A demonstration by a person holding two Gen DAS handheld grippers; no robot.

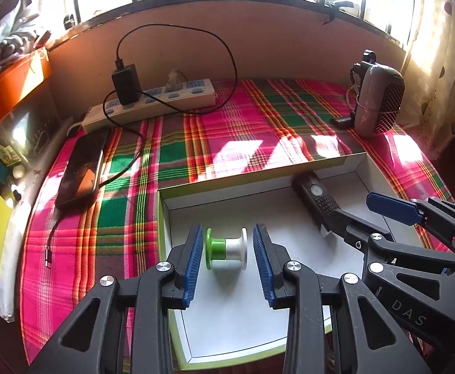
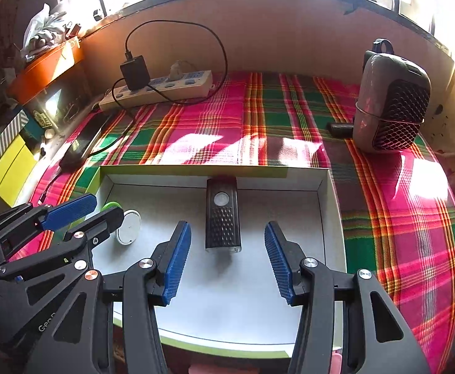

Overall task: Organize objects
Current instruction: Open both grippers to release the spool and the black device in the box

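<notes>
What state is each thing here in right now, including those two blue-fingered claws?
Left gripper: open, around the spool.
Right gripper: open, empty.
Green-and-white plastic spool: on its side in the box.
Black rectangular flashlight: lying flat in the box.
White cardboard box: open-topped.
Black charger: plugged into the power strip.

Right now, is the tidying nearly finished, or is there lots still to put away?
Two things already lie inside the white box: the green-and-white spool and the black bike light. Nothing is in hand; the left tongs and right tongs both hang open. Still out on the plaid cloth: the phone and the small heater, if they belong too.
</notes>
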